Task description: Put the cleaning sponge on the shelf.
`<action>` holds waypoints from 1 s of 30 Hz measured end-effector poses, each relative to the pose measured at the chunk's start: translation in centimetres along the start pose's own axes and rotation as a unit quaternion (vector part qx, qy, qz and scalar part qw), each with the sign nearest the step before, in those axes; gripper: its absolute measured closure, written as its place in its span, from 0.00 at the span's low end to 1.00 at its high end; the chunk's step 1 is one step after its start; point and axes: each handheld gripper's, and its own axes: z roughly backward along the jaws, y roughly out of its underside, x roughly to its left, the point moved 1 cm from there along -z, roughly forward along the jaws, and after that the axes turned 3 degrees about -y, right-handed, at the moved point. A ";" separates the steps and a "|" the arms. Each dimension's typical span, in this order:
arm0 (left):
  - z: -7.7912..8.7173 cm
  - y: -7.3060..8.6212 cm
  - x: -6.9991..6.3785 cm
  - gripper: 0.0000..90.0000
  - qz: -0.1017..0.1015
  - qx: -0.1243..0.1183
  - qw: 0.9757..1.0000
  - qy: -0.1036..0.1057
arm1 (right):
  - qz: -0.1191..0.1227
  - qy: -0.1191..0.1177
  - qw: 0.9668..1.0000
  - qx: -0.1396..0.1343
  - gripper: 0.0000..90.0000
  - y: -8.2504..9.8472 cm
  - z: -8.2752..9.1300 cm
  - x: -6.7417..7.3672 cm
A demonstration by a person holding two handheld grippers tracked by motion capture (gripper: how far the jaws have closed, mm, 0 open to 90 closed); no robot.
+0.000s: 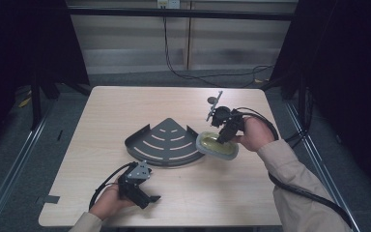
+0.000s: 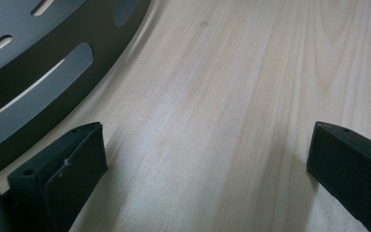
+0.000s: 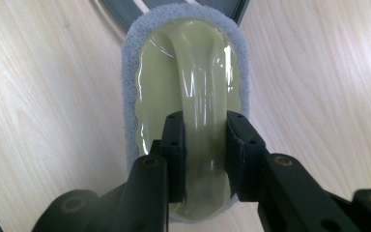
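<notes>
An oval scrubbing brush with a pale yellow-green glossy top and a grey pad rim hangs just above the table beside the right edge of a dark fan-shaped slotted metal tray. My right gripper is shut on the brush's raised handle, one pad on each side. In the right gripper view the tray's edge lies just beyond the brush. My left gripper rests near the table's front edge, open with nothing between its jaws. In the left gripper view the tray's slotted rim fills the upper left.
The light wooden table stands between dark metal frame rails. A black cable trails from the right gripper past the sleeve. More cables run on the floor behind the table.
</notes>
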 end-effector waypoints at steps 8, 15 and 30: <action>0.0 0.0 0.0 0.00 -0.001 0.000 1.000 0.000 | -0.002 0.005 1.000 0.006 0.80 -1.0 -0.1 -0.2; 0.0 0.0 0.0 0.00 -0.001 0.000 1.000 0.000 | -0.011 0.008 1.000 0.007 0.80 -1.9 -0.5 -0.2; 0.0 0.0 0.0 0.00 0.000 0.000 1.000 0.000 | -0.037 0.012 0.999 0.003 0.80 -3.7 -1.6 -0.7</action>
